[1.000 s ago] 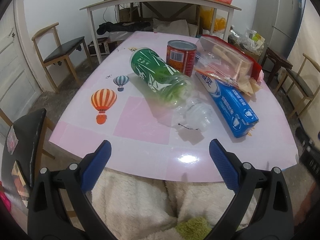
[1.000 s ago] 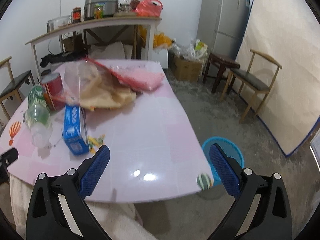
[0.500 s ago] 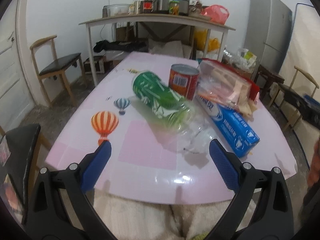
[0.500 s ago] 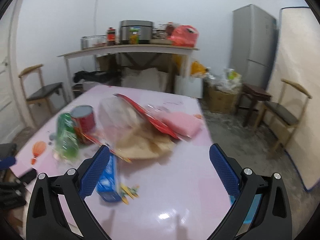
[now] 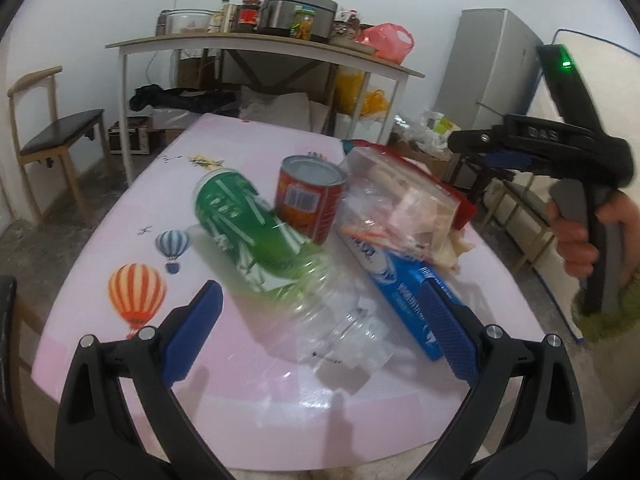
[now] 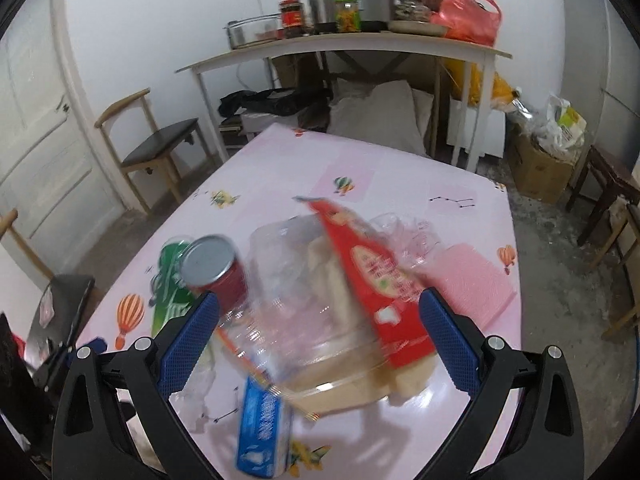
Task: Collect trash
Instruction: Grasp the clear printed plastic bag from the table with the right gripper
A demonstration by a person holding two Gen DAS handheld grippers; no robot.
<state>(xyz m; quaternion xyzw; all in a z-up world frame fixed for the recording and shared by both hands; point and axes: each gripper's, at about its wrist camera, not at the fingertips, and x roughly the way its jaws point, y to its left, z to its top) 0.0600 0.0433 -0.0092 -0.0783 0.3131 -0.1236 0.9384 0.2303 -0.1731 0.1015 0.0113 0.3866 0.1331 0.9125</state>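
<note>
Two grippers hang over a pink table [image 5: 248,160] with balloon pictures. The left gripper [image 5: 320,334] has its blue jaws wide apart, holding nothing, just above a green plastic bottle [image 5: 256,236] that lies on its side. A red can [image 5: 310,198] stands right behind the bottle. Beside them lie a blue box [image 5: 404,292] and a clear bag with a red top [image 5: 400,208]. The right gripper [image 6: 320,338] is spread wide too, empty, above the clear bag.
</note>
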